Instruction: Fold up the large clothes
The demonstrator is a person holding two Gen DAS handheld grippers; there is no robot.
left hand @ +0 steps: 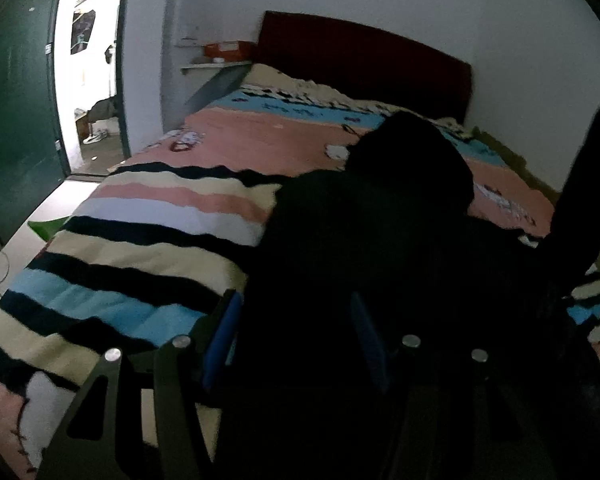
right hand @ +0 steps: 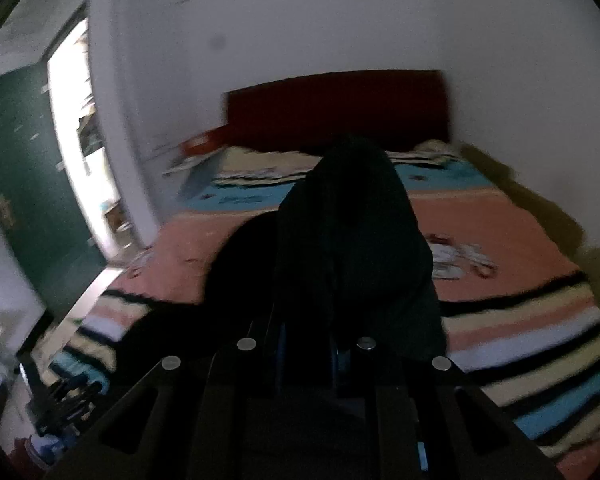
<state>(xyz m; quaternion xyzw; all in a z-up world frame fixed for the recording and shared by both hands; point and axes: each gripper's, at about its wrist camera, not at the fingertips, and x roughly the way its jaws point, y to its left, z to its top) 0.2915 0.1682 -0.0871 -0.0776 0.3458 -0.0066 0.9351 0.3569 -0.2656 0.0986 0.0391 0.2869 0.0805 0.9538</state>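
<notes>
Both grippers are in the black garment [left hand: 380,240] on the striped bed [left hand: 120,248] — the right gripper [right hand: 312,344] clenched on a raised fold of it, the left gripper [left hand: 296,320] spread, cloth lying between its blue pads.

The black garment [left hand: 380,240] swallows my left claw's [left hand: 296,340] right finger and hides the bed's [left hand: 140,208] near right corner. My right claw's [right hand: 308,352] fingertips vanish in its dark folds, so I cannot see them. The right view is smeared, and the clutter at its lower left edge is unreadable.
</notes>
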